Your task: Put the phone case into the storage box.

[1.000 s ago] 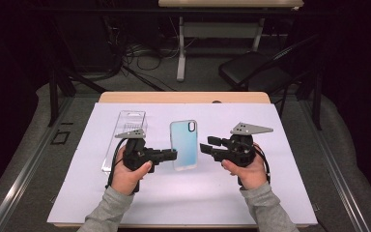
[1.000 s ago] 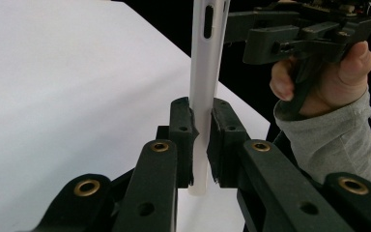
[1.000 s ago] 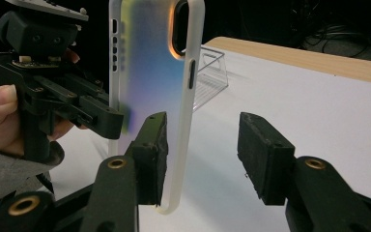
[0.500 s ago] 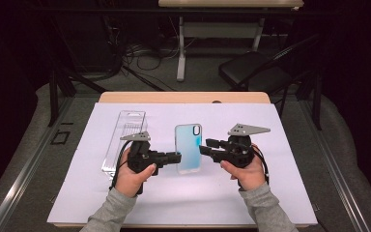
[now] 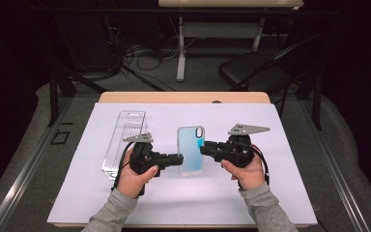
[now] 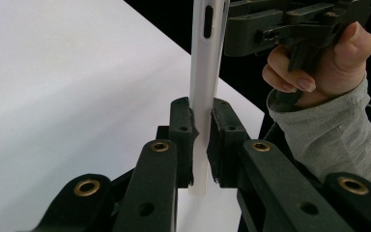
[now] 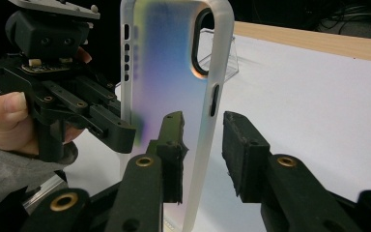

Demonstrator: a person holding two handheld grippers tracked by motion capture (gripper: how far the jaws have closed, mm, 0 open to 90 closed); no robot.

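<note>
Between the two grippers in the high view sits the phone case (image 5: pixel 191 150), long axis running away from the person, the plastic tray (image 5: pixel 123 140) off to its left. Left gripper view: the left gripper (image 6: pixel 202 145) is clamped on the case's edge. Right gripper view – the right gripper (image 7: pixel 204 157) has jaws apart, straddling the opposite edge, so it just needs to close.
</note>
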